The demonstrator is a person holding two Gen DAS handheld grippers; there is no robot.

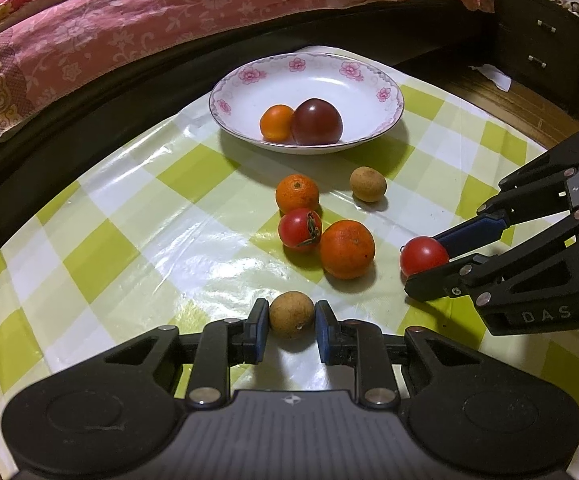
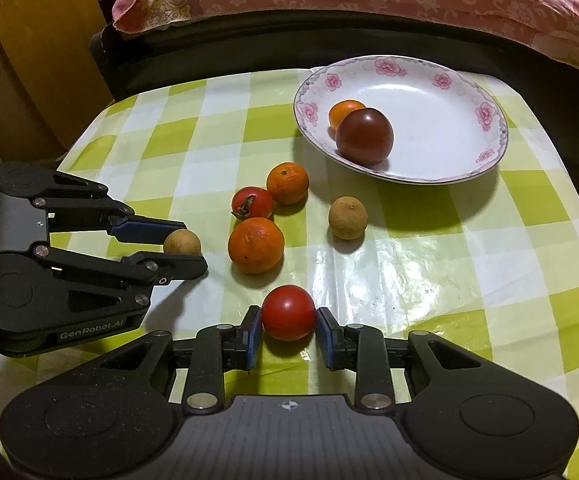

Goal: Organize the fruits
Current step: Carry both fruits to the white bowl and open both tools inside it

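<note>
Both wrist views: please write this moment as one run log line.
left tongs: shut on longan | right tongs: shut on tomato | plate: small orange, dark tomato | both gripped fruits on tablecloth

Tablecloth [image 1: 121, 216]: glossy plastic, green-and-white check, covers the whole table.
Bedspread [image 1: 137, 20]: pink, floral print, on a bed along the table's far edge.
Dark cabinet [image 1: 537, 40]: 2 drawers with pale handles, beyond the far right corner.
Wooden cabinet [image 2: 41, 52]: yellow-brown, beyond the far left corner.
</note>
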